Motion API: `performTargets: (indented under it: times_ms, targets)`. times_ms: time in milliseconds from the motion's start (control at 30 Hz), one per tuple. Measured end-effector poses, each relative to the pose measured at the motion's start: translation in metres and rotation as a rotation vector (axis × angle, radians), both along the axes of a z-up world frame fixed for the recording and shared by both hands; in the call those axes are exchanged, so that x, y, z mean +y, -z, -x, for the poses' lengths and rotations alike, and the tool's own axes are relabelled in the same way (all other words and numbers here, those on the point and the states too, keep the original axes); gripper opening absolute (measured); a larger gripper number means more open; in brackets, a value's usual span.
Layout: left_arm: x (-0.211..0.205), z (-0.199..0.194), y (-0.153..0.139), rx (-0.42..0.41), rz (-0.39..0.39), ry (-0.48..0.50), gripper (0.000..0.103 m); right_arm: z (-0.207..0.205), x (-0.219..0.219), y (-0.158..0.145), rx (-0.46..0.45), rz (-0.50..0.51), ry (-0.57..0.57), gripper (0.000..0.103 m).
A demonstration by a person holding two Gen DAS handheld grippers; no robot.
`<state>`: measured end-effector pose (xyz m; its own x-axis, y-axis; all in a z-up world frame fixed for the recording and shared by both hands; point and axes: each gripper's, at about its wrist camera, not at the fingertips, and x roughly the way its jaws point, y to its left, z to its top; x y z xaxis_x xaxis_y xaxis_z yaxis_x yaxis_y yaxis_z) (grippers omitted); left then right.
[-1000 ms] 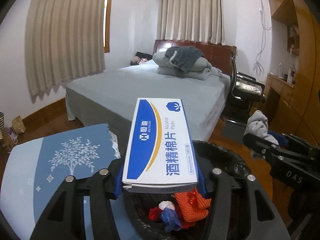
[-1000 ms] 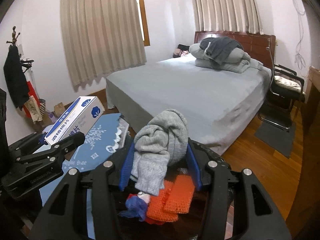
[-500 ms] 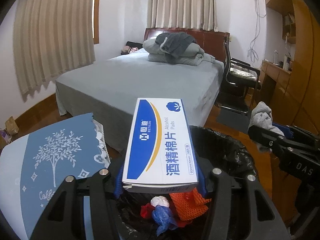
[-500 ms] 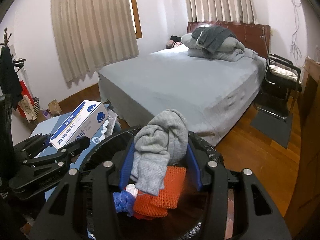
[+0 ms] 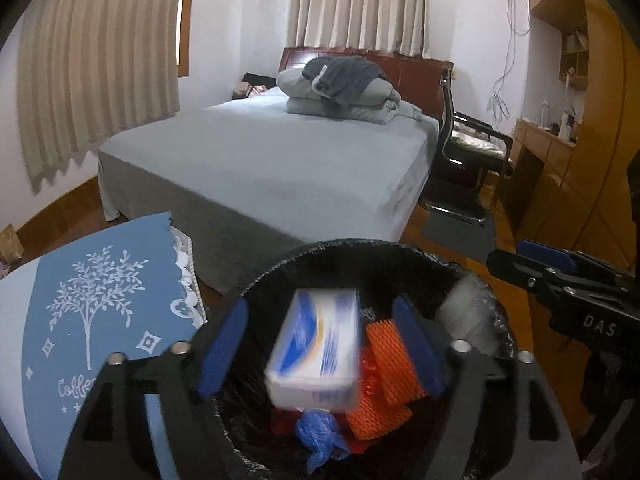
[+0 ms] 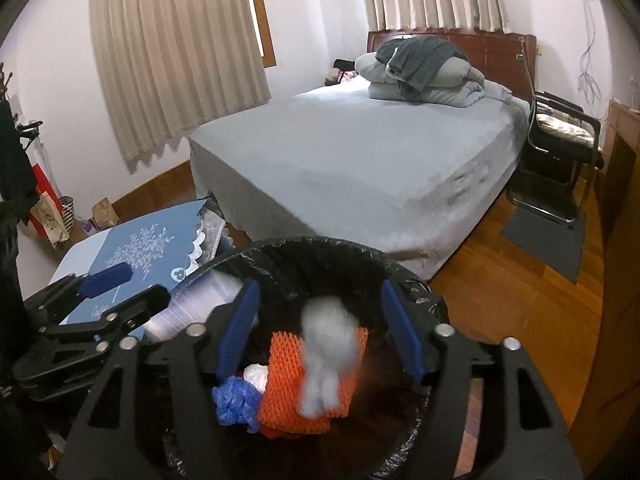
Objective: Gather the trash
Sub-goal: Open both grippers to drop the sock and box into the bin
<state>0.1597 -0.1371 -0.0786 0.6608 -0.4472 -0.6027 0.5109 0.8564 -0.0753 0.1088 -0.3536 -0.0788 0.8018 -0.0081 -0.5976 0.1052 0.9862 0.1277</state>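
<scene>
- Both grippers hang over the mouth of a black-lined trash bin (image 5: 404, 250), which stands on the wooden floor just in front of the bed (image 5: 280, 160).
- The left gripper (image 5: 320, 344) has its jaws spreading apart; the blue-and-white box of alcohol pads (image 5: 316, 354) sits blurred between them, clear of both blue pads (image 5: 222, 346), loose over the bin.
- The right gripper (image 6: 320, 334) is likewise opening; the grey sock (image 6: 328, 354), smeared with blur, is between the jaws but touches neither pad.
- Inside the bin lie an orange foam net (image 6: 294, 384), a crumpled blue bag (image 6: 234, 400) and a small white wad (image 6: 256, 376), packed close together beneath the two loose items.
- From the left camera the right gripper's dark frame juts in from the right edge above the bin's rim.
- A blue cloth printed with a white tree (image 5: 96, 304) covers a low table just beside the bin.
- A black chair (image 5: 468, 156) stands by the far side of the bed.
</scene>
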Motion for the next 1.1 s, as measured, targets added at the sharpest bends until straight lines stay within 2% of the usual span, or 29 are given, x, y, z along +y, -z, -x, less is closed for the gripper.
performTargets:
  times_ms: [67, 133, 200, 233, 333, 767, 1100]
  targets:
    - [0.006, -0.002, -0.002, 0.001, 0.007, -0.018, 0.081, -0.001, -0.001, -0.001, -0.005, 0.0, 0.003, 0.071]
    - [0.013, -0.003, -0.005, -0.001, 0.016, -0.037, 0.085, 0.0, -0.002, -0.004, -0.016, -0.004, 0.01, 0.083]
    - [0.02, -0.003, -0.009, -0.008, 0.018, -0.06, 0.09, 0.001, -0.002, -0.006, -0.022, -0.007, 0.011, 0.091]
    - [0.023, -0.002, -0.011, -0.013, 0.017, -0.07, 0.094, 0.002, -0.001, -0.008, -0.025, -0.005, 0.012, 0.093]
    - [0.035, 0.0, -0.019, -0.035, 0.009, -0.1, 0.097, 0.005, 0.002, -0.014, -0.026, -0.005, 0.009, 0.096]
    - [0.073, 0.031, -0.048, -0.081, -0.022, -0.195, 0.097, 0.025, 0.036, -0.046, -0.043, -0.019, -0.065, 0.098]
    - [0.09, 0.062, -0.054, -0.078, -0.027, -0.24, 0.097, 0.046, 0.062, -0.058, -0.039, 0.006, -0.113, 0.098]
